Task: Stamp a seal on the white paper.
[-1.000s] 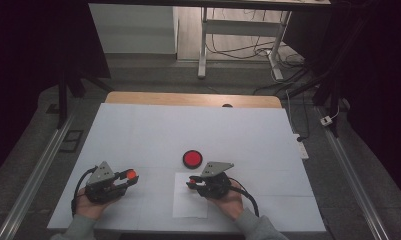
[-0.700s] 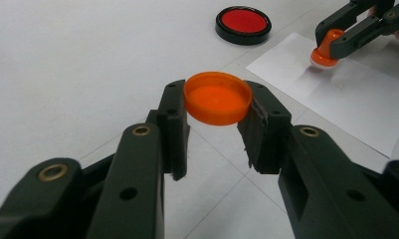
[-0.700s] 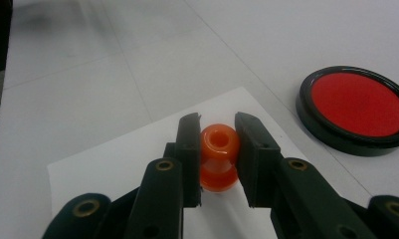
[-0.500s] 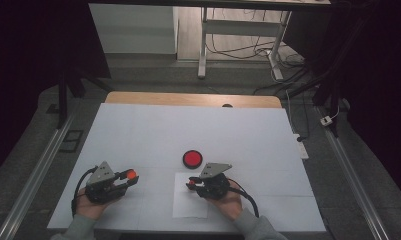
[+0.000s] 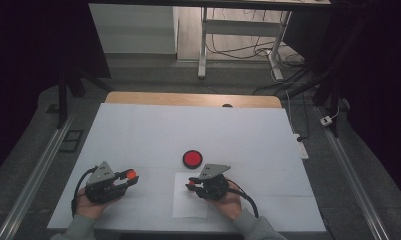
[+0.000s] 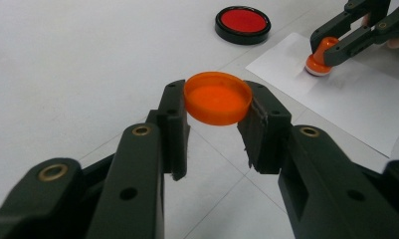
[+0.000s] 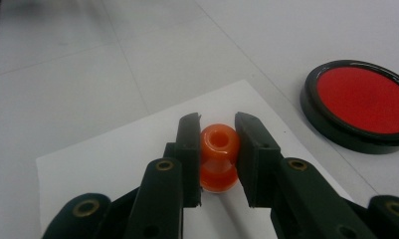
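My left gripper (image 6: pixel 217 102) (image 5: pixel 132 176) is shut on an orange round cap (image 6: pixel 217 97) (image 5: pixel 131 174), held level just above the white table at the front left. My right gripper (image 7: pixel 218 144) (image 5: pixel 189 187) is shut on an orange stamp (image 7: pixel 219 157) by its handle, and the stamp's base rests on a white sheet of paper (image 7: pixel 112 164) (image 5: pixel 184 205). In the left gripper view the stamp (image 6: pixel 320 59) stands upright on the paper (image 6: pixel 366 99). A round red ink pad in a black case (image 5: pixel 192 159) (image 6: pixel 243 24) (image 7: pixel 358 104) lies just beyond the paper.
The white table cover (image 5: pixel 188 130) reaches back to a wooden edge (image 5: pixel 193 99). Metal rails (image 5: pixel 35 175) run along both sides. A table frame with cables (image 5: pixel 238 45) stands on the floor behind.
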